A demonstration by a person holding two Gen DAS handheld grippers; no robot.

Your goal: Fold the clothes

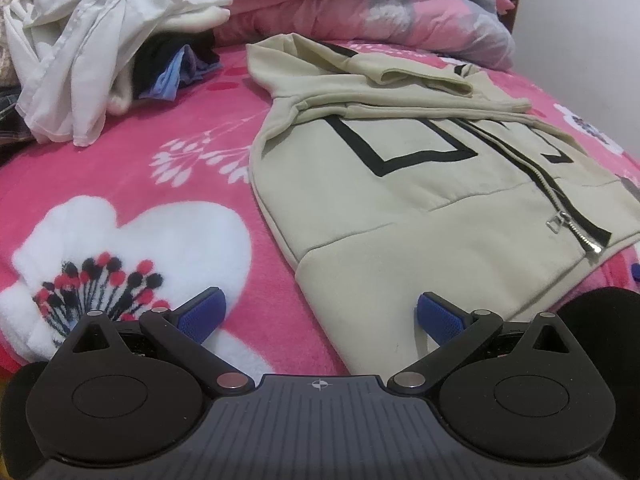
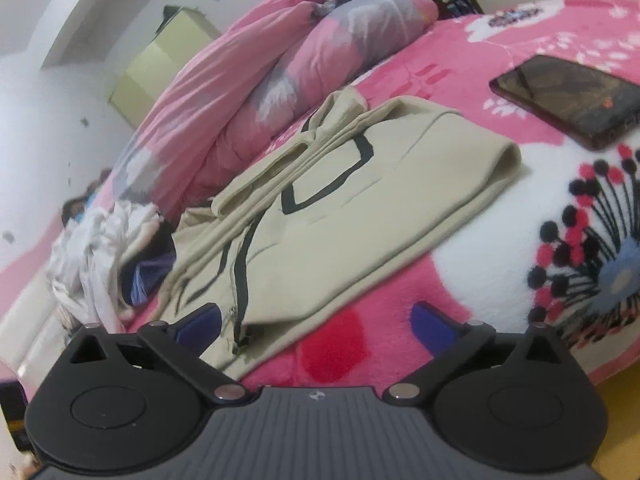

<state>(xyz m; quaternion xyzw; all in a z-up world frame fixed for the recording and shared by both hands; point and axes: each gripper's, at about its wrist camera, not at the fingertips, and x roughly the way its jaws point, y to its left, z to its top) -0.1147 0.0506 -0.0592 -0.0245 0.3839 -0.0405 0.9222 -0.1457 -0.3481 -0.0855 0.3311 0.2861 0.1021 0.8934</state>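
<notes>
A pink fleece blanket (image 1: 100, 168) printed with big white flowers covers the whole bed, and at its far edge a rolled pink and grey quilt (image 1: 360, 4) lies along the wall. On the blanket, right of centre in the left wrist view, a beige zip hoodie (image 1: 360, 184) lies front up with its black-edged zipper (image 1: 560, 196) closed. Its long axis runs from near to far: the hem is nearest the camera and the hood (image 1: 304, 56) points away toward the quilt. A sleeve is folded across the chest just below the hood. In the right wrist view the same hoodie (image 2: 340, 216) lies slantwise, hood toward the upper middle and hem corner toward the lower left.

A heap of white and dark clothes (image 1: 92, 48) sits at the far left of the bed, apart from the hoodie; what the dark pieces beneath it are is hard to make out. The hoodie's right side is cut off by the frame edge in the left view. A dark phone (image 2: 568, 100) lies on the blanket at the far right in the right view.

The left gripper (image 1: 320, 314) stands wide open over the hoodie's near hem, its blue pads clamping nothing; whether the right pad touches the cloth cannot be told. The right gripper (image 2: 316, 320) is also spread fully apart, empty, with the zipper-end corner of the hem lying between its fingers.
</notes>
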